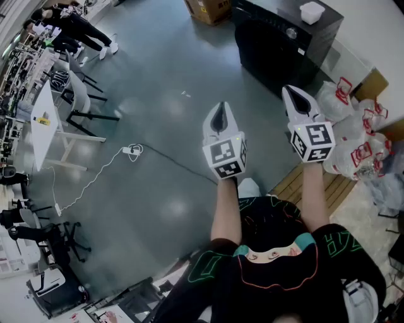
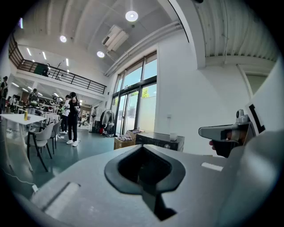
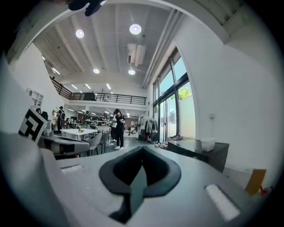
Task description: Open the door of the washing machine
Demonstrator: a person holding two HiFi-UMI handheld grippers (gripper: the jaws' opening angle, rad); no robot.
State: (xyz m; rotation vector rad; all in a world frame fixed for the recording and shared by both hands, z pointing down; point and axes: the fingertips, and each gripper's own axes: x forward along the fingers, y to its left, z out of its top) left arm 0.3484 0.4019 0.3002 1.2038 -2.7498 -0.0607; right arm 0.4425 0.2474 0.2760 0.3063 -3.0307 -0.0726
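The black washing machine (image 1: 278, 39) stands on the floor ahead of me by the white wall, and its dark front shows no door detail. A white tub (image 1: 312, 12) sits on its top. My left gripper (image 1: 219, 111) and right gripper (image 1: 297, 93) are held side by side at about waist height, well short of the machine, both shut and holding nothing. In the left gripper view the machine (image 2: 159, 142) is far beyond the shut left gripper (image 2: 144, 165). The right gripper view shows it (image 3: 200, 154) right of the shut right gripper (image 3: 141, 167).
A cardboard box (image 1: 206, 10) lies left of the machine. Several filled plastic bags (image 1: 351, 129) are piled at the right beside a wooden pallet (image 1: 310, 183). White tables and chairs (image 1: 60, 104) stand at the left, and a power strip with its cable (image 1: 133, 150) lies on the floor. People stand at the far left.
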